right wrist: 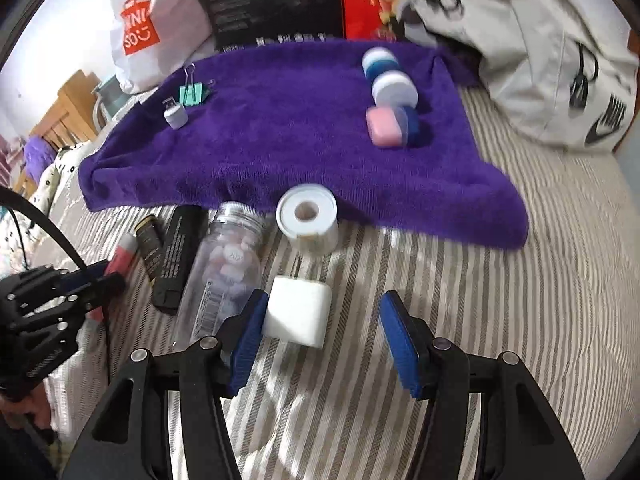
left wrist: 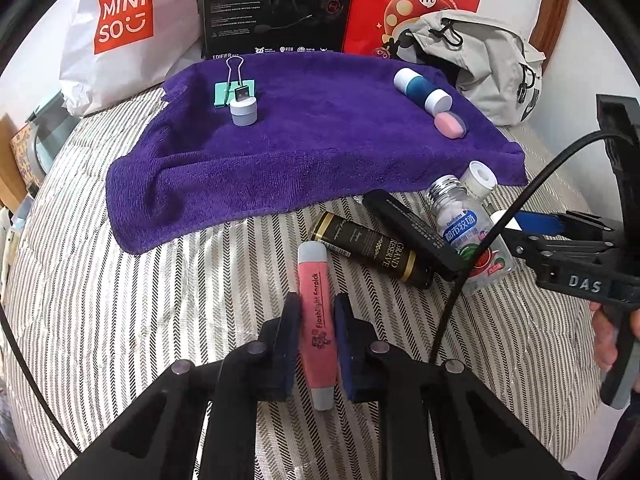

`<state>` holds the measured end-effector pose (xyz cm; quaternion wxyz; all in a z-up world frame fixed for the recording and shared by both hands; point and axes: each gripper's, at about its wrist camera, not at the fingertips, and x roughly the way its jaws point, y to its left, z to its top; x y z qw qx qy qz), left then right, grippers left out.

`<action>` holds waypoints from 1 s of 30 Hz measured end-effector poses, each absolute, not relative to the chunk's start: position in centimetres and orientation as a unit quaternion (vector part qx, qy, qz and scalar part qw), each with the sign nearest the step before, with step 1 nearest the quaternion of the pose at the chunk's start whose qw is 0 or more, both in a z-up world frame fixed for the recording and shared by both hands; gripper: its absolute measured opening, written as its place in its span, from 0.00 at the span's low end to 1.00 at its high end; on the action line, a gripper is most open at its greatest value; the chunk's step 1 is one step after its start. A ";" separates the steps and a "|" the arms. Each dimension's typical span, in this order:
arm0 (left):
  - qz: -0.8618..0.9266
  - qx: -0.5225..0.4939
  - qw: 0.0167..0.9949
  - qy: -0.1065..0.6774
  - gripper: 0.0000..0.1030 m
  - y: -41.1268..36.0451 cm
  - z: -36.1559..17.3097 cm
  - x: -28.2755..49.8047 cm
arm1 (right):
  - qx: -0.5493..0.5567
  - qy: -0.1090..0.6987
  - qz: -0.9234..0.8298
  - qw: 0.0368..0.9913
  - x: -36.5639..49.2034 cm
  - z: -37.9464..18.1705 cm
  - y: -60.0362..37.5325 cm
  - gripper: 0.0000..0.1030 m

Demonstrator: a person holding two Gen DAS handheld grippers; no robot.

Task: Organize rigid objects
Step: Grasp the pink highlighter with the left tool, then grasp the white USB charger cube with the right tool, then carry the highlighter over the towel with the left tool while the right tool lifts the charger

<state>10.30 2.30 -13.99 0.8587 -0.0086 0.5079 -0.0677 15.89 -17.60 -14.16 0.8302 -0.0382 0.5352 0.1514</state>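
Striped bedding (left wrist: 120, 300) lies under left gripper (left wrist: 317, 340) fingers clamping pink earpick (left wrist: 316, 312); right gripper (right wrist: 324, 340) fingers gape, holding nothing

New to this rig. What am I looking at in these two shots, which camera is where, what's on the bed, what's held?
No robot arm: a person holds a two-finger gripper in each hand, each carrying a fisheye camera looking along its fingers. The left wrist view shows the left gripper shut on a pink flashlight earpick. The right wrist view shows the right gripper open, by a white block. On the striped bedspread lie a clear tablet bottle, a black tube and a purple towel with a binder clip and small containers.
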 end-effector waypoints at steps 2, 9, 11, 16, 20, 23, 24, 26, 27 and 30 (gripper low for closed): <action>-0.069 -0.004 0.859 0.507 0.16 2.3 -14.0 10.2 | -0.040 0.528 0.154 0.834 15.8 -14.2 -17.8 0.52; -0.050 0.016 0.859 0.510 0.17 3.3 -13.9 9.8 | -0.048 0.531 0.141 0.834 15.6 -14.0 -20.4 0.28; -0.046 0.019 0.861 0.506 0.17 3.2 -14.0 9.8 | -0.036 0.530 0.143 0.835 15.7 -14.1 -20.7 0.27; -0.047 0.021 0.862 0.504 0.16 3.0 -14.0 9.9 | -0.059 0.520 0.147 0.839 15.6 -14.1 -20.2 0.28; -0.052 0.002 0.859 0.509 0.15 3.6 -14.0 10.1 | -0.043 0.525 0.156 0.836 15.9 -13.9 -20.8 0.27; -0.053 -0.001 0.858 0.510 0.15 3.8 -14.0 9.9 | -0.031 0.530 0.163 0.832 15.9 -13.8 -21.3 0.27; -0.052 -0.001 0.859 0.510 0.15 3.9 -13.9 9.8 | -0.030 0.531 0.162 0.831 15.9 -13.7 -21.5 0.27; -0.053 -0.010 0.859 0.509 0.15 4.2 -13.7 9.7 | -0.030 0.531 0.161 0.831 15.7 -13.5 -21.9 0.27; -0.056 -0.018 0.859 0.508 0.15 4.5 -13.5 9.7 | -0.027 0.530 0.160 0.832 15.7 -13.4 -22.2 0.27; -0.057 -0.031 0.862 0.503 0.15 5.3 -12.8 9.7 | -0.014 0.530 0.162 0.832 15.6 -12.8 -23.0 0.27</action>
